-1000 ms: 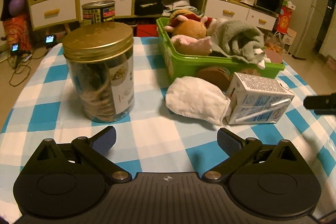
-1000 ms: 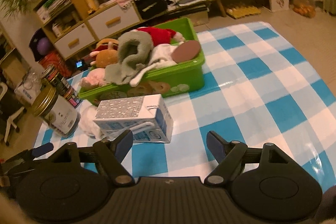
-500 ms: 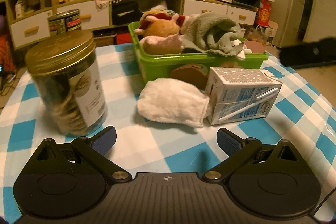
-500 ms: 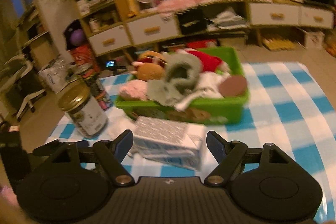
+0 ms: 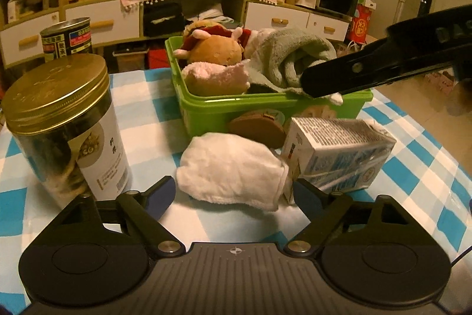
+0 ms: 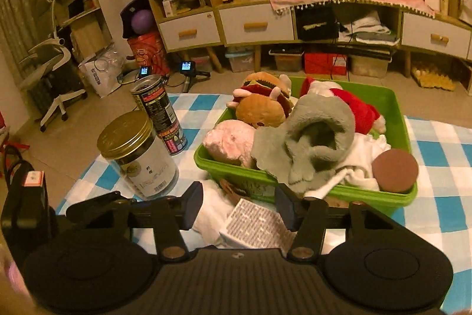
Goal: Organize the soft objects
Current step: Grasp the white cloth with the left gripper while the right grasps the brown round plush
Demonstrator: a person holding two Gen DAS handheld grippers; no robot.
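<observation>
A white soft pouch (image 5: 233, 169) lies on the checked tablecloth, just ahead of my open, empty left gripper (image 5: 234, 195). It shows partly in the right wrist view (image 6: 211, 207). Behind it a green bin (image 5: 265, 108) holds plush toys and a grey-green towel (image 5: 290, 61); the bin (image 6: 401, 120) also shows in the right wrist view. A brown round soft thing (image 5: 256, 127) leans on the bin's front. My right gripper (image 6: 239, 205) is open and empty, above the milk carton (image 6: 258, 229). One of its fingers (image 5: 368, 73) reaches over the bin's right front.
A milk carton (image 5: 339, 151) lies right of the pouch, touching it. A gold-lidded jar (image 5: 63, 126) stands at the left, with a dark can (image 5: 67, 39) behind it. The table edge (image 6: 76, 182) drops to the floor at the left.
My left gripper has moved closer to the white pouch. My right gripper has swung left and forward over the carton, and its finger now reaches over the bin in the left wrist view.
</observation>
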